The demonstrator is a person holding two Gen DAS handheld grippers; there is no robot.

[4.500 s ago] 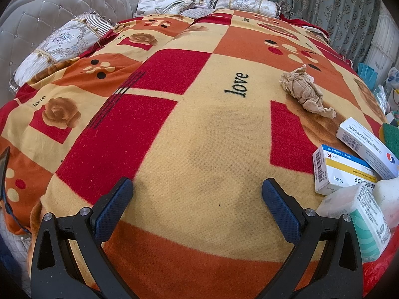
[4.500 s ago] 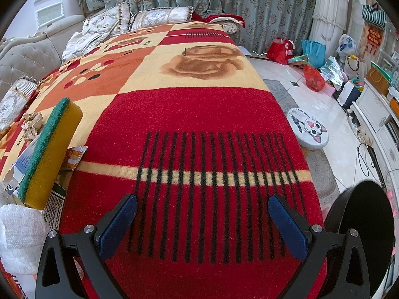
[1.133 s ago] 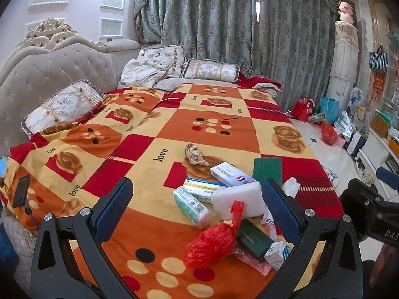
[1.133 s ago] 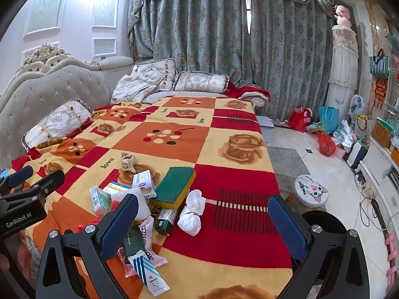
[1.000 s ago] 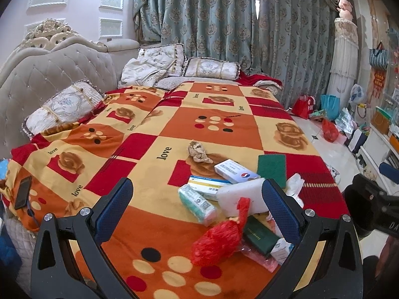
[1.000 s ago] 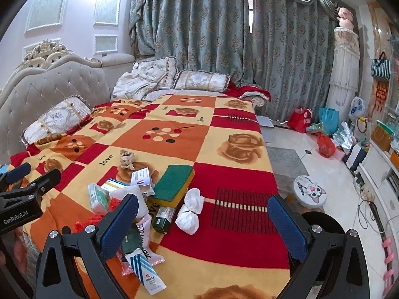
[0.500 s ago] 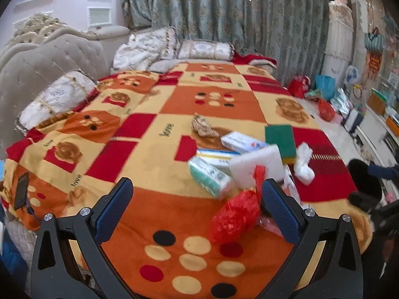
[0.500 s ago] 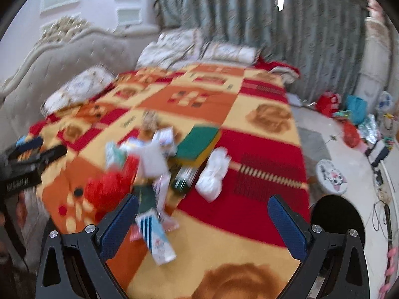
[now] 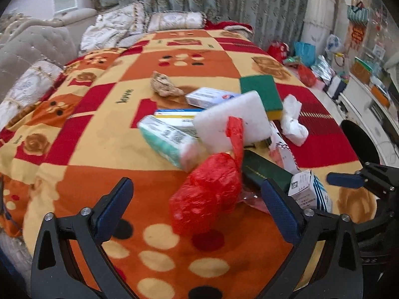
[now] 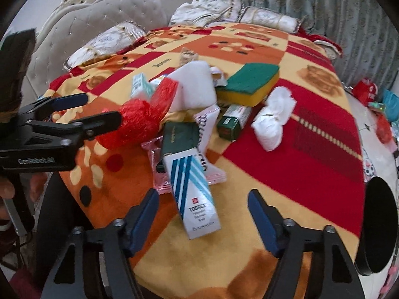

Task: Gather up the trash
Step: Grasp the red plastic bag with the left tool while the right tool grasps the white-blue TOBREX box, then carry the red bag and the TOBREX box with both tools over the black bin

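The left gripper (image 9: 197, 208) stands apart with nothing clamped, its jaws having just drawn in a little; the crumpled red plastic bag (image 9: 209, 189) lies on the bed between and just beyond its fingers, its twisted tail pointing up and away toward the far side. The right gripper (image 10: 203, 218) is also apart and empty, its jaws having just been closing; the white carton with blue stripes (image 10: 193, 194) lies between and just ahead of its fingers, long axis running from near to far and leaning slightly left, its printed end nearest. Behind that carton sit a dark green flat box (image 10: 178, 134) and a pink wrapper (image 10: 155, 154), touching it. Farther out the pile holds a white foam block (image 9: 232, 122), a green-and-yellow sponge (image 10: 249, 82), a knotted white tissue bundle (image 10: 273, 117) and a brown crumpled paper (image 9: 164, 86). The patterned orange, red and cream blanket (image 9: 82, 134) is bare to the left of the pile and along the near edge; the bed's right edge drops to the floor, where a black round bin (image 10: 379, 226) stands.
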